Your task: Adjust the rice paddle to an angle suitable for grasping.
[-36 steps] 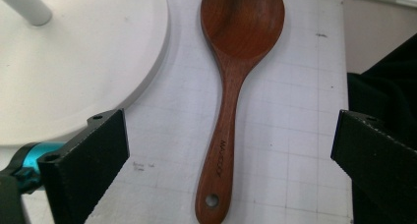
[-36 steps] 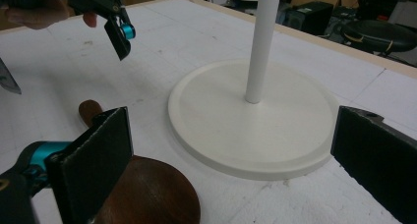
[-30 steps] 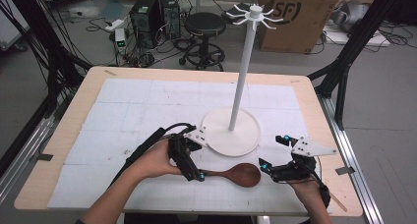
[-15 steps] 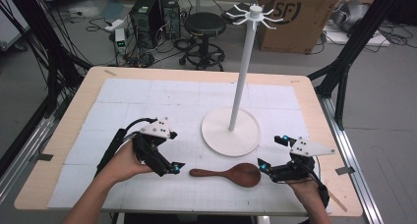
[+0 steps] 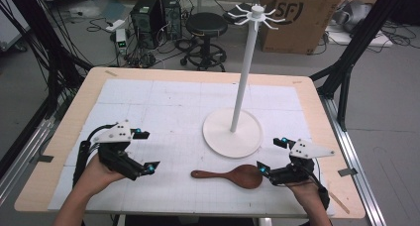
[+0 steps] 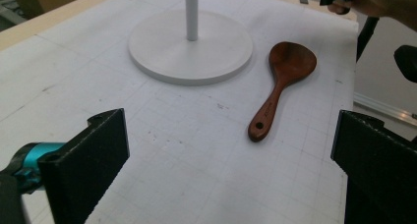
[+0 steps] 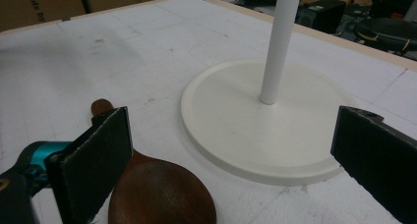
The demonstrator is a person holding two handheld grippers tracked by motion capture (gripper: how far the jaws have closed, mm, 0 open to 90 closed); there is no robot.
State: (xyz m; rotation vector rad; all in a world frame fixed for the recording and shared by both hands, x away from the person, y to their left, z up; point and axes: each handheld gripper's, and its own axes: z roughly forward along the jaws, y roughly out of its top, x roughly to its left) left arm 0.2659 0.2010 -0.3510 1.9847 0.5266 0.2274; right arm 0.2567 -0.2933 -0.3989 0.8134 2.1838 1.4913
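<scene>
A wooden spoon [image 5: 233,176] is seen lying flat on the white gridded mat [image 5: 163,112], its bowl toward 3 o'clock and its handle toward 9 o'clock in the high view. It is held by nothing. Just beyond it, toward 12 o'clock, the round base of a white hook stand [image 5: 233,133] is set on the mat, base and spoon near each other but apart; the stand's hooks at the top carry nothing.

The right gripper [image 5: 271,155] is held at the bowl end of the spoon, at 3 o'clock from it, with its jaws spread wide and nothing between them. In the right gripper view the lower jaw sits over the spoon's neck, though whether it touches the wood cannot be made out.

The left gripper [image 5: 147,149] is found well apart from the spoon, at 9 o'clock of the handle tip, jaws likewise wide apart and empty. The spoon [image 6: 281,84] is seen ahead of it, between the jaws' line of sight
</scene>
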